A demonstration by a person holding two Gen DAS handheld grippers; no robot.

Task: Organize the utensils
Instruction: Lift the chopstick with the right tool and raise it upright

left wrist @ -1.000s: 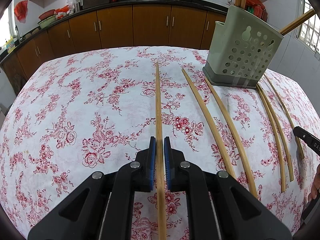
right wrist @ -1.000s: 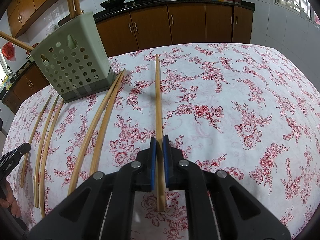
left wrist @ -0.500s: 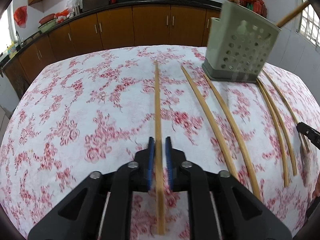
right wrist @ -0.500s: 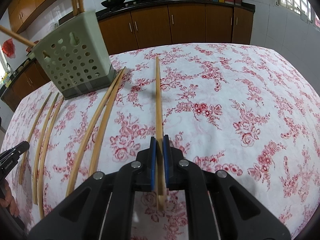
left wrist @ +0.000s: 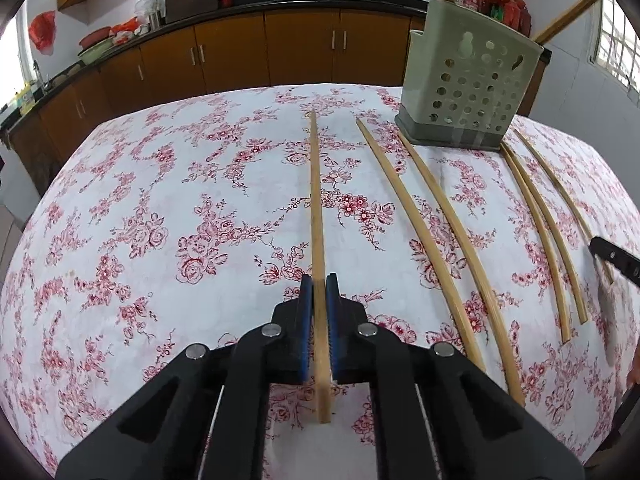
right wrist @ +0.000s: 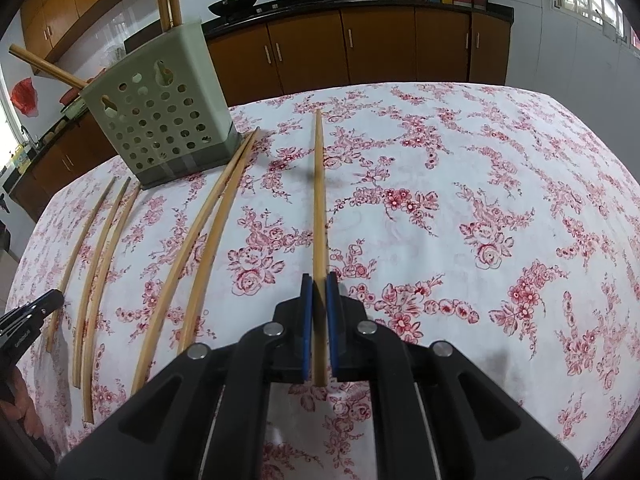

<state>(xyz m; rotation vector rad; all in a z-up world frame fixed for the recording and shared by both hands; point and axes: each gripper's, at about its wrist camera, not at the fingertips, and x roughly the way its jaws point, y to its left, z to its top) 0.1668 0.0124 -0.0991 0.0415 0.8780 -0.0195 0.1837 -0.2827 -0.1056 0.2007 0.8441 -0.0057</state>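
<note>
In the left wrist view my left gripper [left wrist: 319, 285] has its jaws closing tight on a bamboo chopstick [left wrist: 316, 200]. The blue pads press its sides, and its near end pokes out under the gripper. The right wrist view has my right gripper [right wrist: 319, 285] shut on another chopstick [right wrist: 319, 200], raised slightly over the cloth. A pale green perforated holder [left wrist: 468, 92] [right wrist: 160, 116] stands at the back with a few chopsticks in it. Several loose chopsticks [left wrist: 424, 220] [right wrist: 200, 240] lie on the floral tablecloth beside it.
The table carries a white cloth with red flowers [left wrist: 180, 220]. The other gripper's black tip [left wrist: 614, 258] [right wrist: 28, 316] shows at the frame edge in each view, near the outermost loose chopsticks. Brown kitchen cabinets [left wrist: 300, 52] stand behind the table.
The left jaws loosened a little around the chopstick and closed on it again; its near end now shows below the gripper. The right gripper keeps its grip and has not moved.
</note>
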